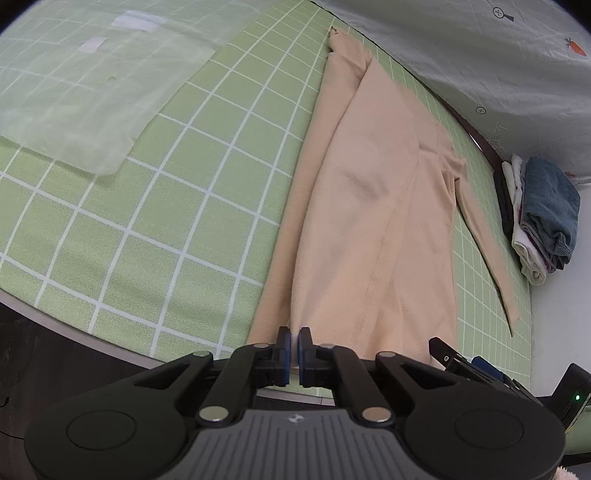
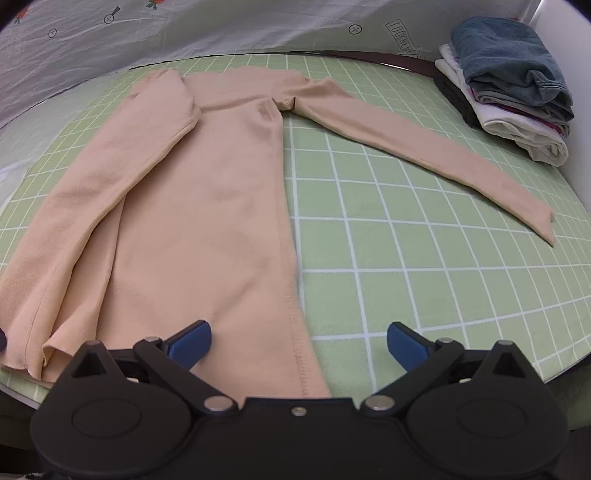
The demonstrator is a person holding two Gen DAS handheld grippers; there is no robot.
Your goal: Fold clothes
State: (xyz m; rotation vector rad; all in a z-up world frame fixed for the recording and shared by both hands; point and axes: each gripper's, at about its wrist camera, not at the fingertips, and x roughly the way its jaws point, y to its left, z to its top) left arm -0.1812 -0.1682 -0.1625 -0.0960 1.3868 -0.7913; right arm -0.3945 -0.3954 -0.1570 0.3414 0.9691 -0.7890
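A peach long-sleeved top lies flat on the green checked table cover, hem toward me. Its left side and sleeve are folded over the body; the right sleeve stretches out to the right. My left gripper is shut on the top at the hem's left fold. My right gripper is open, its jaws standing either side of the hem's right corner, just above the cloth. The right gripper also shows at the lower right of the left wrist view.
A stack of folded clothes with blue denim on top sits at the table's far right corner. A clear plastic sheet lies on the left of the table. A white printed sheet hangs behind. The table's near edge is close.
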